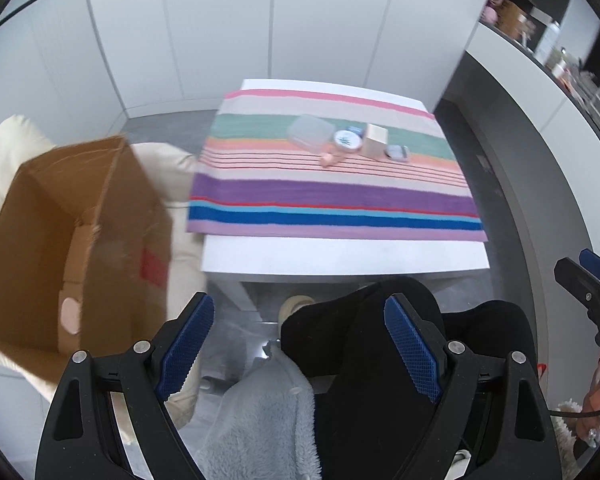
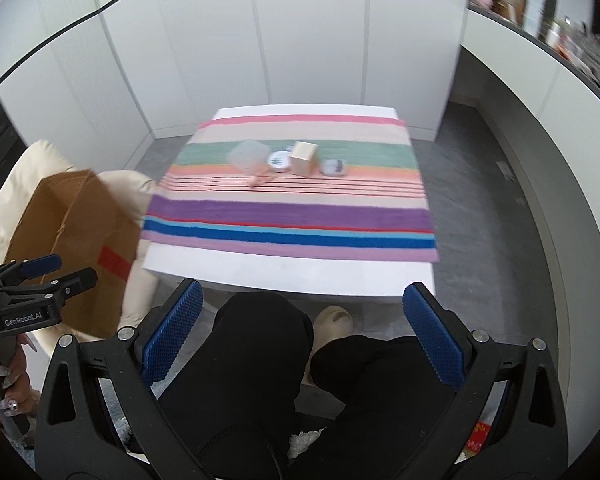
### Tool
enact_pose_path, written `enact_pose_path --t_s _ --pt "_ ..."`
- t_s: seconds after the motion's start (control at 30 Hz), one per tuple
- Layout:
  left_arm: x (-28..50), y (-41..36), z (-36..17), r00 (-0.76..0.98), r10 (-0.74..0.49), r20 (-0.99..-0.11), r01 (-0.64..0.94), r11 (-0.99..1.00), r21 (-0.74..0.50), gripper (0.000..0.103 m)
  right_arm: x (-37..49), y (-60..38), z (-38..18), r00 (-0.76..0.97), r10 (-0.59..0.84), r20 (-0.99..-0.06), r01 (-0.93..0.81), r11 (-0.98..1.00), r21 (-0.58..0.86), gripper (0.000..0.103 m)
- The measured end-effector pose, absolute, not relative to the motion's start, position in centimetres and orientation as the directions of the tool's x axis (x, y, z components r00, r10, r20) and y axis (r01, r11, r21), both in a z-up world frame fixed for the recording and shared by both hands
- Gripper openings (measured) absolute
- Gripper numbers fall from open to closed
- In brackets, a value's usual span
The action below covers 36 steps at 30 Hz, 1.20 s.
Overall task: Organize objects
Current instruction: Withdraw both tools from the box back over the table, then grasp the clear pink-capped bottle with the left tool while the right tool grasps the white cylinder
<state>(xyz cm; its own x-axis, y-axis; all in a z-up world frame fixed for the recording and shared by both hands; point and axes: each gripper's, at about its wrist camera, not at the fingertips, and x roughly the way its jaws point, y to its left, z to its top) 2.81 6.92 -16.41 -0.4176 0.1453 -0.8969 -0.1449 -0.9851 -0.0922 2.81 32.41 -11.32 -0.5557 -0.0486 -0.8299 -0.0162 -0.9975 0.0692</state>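
Observation:
A striped towel covers a white low table. On its green and peach bands several small items lie in a row: a translucent plastic box, a round tin, a beige cube box, a small grey case and a pink piece. An open cardboard box stands on a cream chair to the left. My left gripper hangs open and empty over a person's lap, well short of the table. My right gripper is likewise open and empty, with the left gripper beside it.
A person's legs in black trousers and a grey fleece garment fill the foreground. White cabinet doors stand behind the table. A counter with bottles and boxes runs along the right. Grey floor surrounds the table.

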Motion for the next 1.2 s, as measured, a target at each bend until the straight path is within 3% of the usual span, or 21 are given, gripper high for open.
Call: enact_pose_path --t_s 0.5,0.9,1.2 --pt "-1.2 10.5 -17.6 -0.397 0.147 -0.906 -0.196 -0.978 -0.072 0.088 0.9 36.6 -13.3 -0.525 -0.003 -0.851 -0.079 -0.995 0.053 0.102" --pt "-10.2 12.1 -19.8 -0.313 0.190 -0.931 -0.219 -0.968 -0.124 0.088 -9.8 37.0 -18.7 -0.499 -0.006 -0.867 -0.046 -0.998 0.033 0.102" --pt "-17.3 13.7 -25.8 -0.204 0.198 -0.959 -0.165 -0.972 -0.166 0.088 -20.3 37.3 -26.8 -0.465 0.013 -0.885 -0.076 -0.997 0.026 0.102"
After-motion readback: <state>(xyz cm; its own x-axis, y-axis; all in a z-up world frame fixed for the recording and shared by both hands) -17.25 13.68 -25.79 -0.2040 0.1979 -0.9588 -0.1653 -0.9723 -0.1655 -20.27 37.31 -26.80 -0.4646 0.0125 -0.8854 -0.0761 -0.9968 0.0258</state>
